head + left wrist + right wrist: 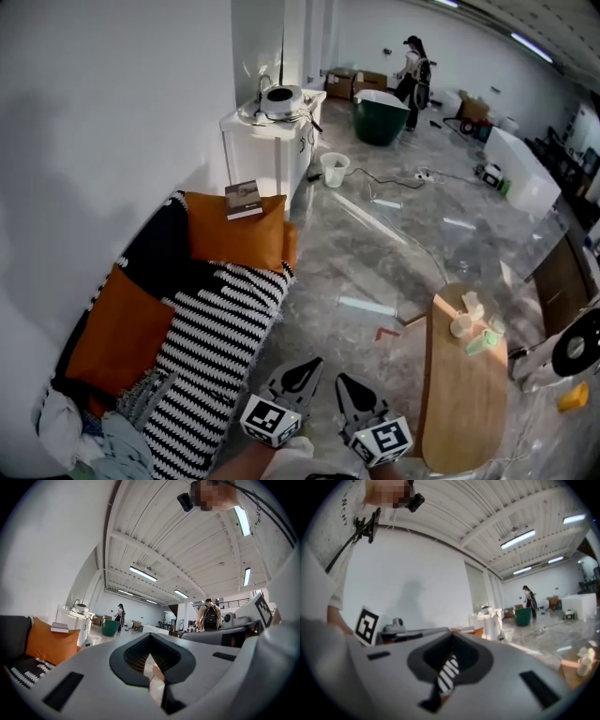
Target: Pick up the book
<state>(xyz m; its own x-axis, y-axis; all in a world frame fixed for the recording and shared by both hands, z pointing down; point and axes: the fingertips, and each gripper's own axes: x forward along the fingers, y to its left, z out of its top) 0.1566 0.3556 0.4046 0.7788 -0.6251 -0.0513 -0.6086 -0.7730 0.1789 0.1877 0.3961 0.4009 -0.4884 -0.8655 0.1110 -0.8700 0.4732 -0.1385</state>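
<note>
The left gripper [309,364], at six o'clock in the head view, and the right gripper [344,382], nearer five, are pale grey wedges, each with a black teardrop-shaped recess behind its tips. Behind each sits a white cube [272,419] printed with black square markers. The person wears a white T-shirt [323,559] with dark lettering, a black cable [358,531] running across it, and a small black head camera [415,501].
</note>
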